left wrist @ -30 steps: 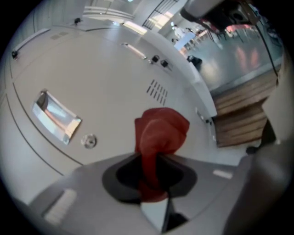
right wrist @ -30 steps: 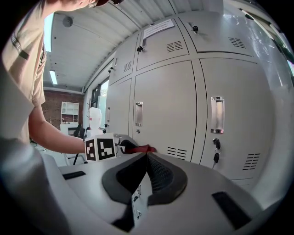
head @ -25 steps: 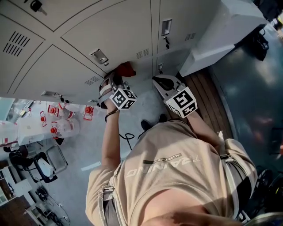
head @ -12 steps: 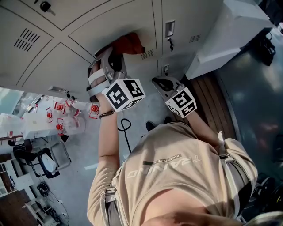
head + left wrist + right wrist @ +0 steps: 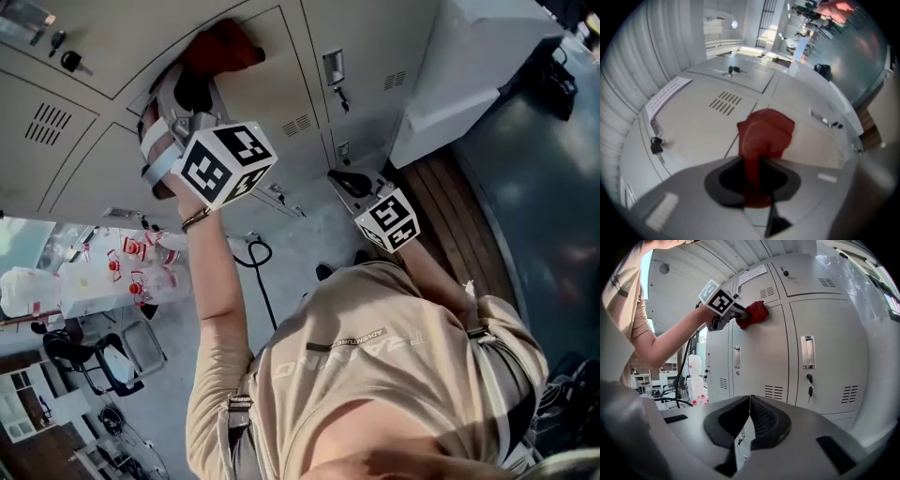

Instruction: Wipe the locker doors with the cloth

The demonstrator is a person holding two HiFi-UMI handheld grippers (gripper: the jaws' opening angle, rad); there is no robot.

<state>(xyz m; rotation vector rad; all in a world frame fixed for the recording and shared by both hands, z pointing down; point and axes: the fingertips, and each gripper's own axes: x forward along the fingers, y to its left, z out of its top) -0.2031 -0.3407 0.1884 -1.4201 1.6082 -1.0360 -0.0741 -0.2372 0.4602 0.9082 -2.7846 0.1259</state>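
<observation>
A red cloth (image 5: 223,45) is pressed flat against a grey locker door (image 5: 272,66), high up near the seam between two doors. My left gripper (image 5: 192,89) is shut on the red cloth (image 5: 765,132), which bunches out past the jaws onto the door (image 5: 698,126). In the right gripper view the cloth (image 5: 754,314) and the left gripper (image 5: 733,311) show at the top of a door (image 5: 759,352). My right gripper (image 5: 349,180) hangs lower, near the bottom lockers, shut with nothing between its jaws (image 5: 749,416).
The lockers have vent slots (image 5: 724,102), recessed handles (image 5: 807,351) and keys (image 5: 732,70) in the locks. A white bench or cabinet (image 5: 478,66) stands to the right on a wooden strip. Bottles with red caps (image 5: 141,267) and a black cable (image 5: 258,262) lie on the floor at left.
My left gripper has swept the red cloth up the locker door, from low near the vents to high near the top seam. The right gripper has barely moved.
</observation>
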